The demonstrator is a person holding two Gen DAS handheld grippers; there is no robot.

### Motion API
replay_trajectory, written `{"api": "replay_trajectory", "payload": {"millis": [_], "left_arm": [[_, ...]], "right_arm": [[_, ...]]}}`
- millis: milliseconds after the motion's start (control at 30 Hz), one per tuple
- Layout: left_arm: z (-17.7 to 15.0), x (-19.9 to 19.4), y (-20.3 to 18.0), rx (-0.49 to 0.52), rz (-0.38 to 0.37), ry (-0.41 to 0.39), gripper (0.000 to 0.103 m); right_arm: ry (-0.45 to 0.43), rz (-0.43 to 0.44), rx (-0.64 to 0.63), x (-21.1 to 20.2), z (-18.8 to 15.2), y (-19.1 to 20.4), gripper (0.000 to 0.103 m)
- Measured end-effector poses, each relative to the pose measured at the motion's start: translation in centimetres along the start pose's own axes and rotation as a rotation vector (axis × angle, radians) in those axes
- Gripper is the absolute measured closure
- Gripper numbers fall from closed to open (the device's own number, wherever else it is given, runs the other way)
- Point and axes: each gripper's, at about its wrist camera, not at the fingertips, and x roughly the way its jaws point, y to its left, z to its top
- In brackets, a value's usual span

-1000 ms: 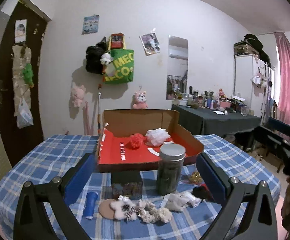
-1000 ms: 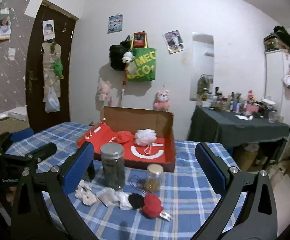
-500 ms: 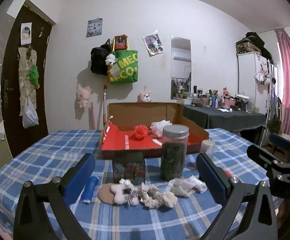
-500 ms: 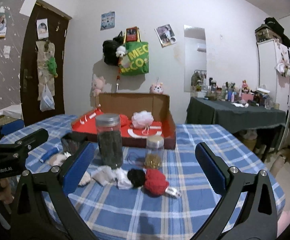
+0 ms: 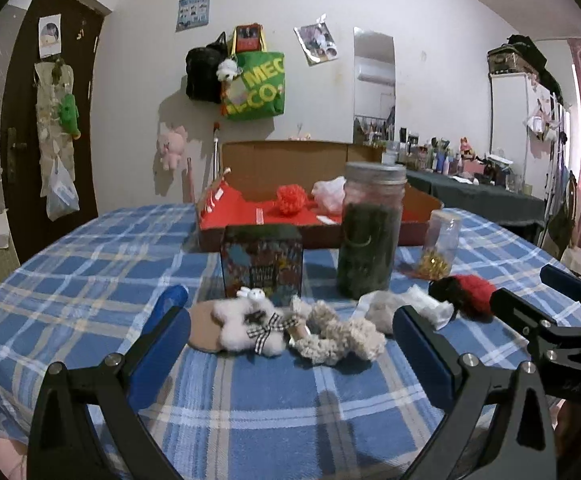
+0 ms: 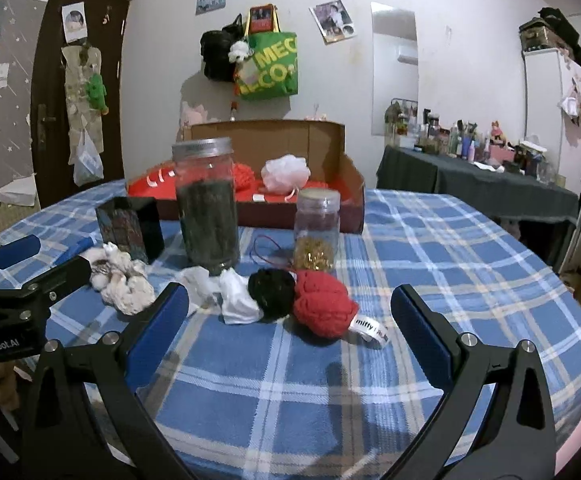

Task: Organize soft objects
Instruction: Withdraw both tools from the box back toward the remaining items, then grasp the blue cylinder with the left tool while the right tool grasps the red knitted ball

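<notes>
Soft items lie in a row on the blue plaid tablecloth (image 5: 90,272). In the left wrist view: a white plush with a checked bow (image 5: 248,326), a beige fuzzy scrunchie (image 5: 336,338), a white cloth (image 5: 406,306), a red and black knit piece (image 5: 470,294). My left gripper (image 5: 290,354) is open and empty, low over the plush and scrunchie. In the right wrist view my right gripper (image 6: 288,330) is open and empty in front of the red knit piece (image 6: 324,306), black ball (image 6: 272,292) and white cloth (image 6: 236,300). The cardboard box (image 6: 330,176) with red lining holds a red pompom (image 5: 290,198) and a white puff (image 6: 284,174).
A tall dark-filled jar (image 5: 370,236), a small jar with gold bits (image 6: 316,230) and a dark patterned box (image 5: 262,264) stand between the soft items and the cardboard box. A blue tube (image 5: 168,304) lies at the left. A dark side table (image 6: 478,184) stands at the right.
Both grippers have dropped lower and moved closer to the row of soft items. Both stay open and empty. Nothing on the table has moved.
</notes>
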Motion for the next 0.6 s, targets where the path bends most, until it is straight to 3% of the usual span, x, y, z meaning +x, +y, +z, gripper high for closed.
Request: {"api": "replay_trajectory", "payload": {"millis": [333,600], "left_arm": [[0.2,1.5,1.2,-0.004,0.017,0.067,0.0],[1.9,2.6,4.9,-0.024,0.056,0.112,0.0]], "right_arm": [[0.065,0.003,0.032,2.2,-0.3,-0.9,0.0],[0.133,0.051,0.093,3.8,0.8,-3.1,0.0]]}}
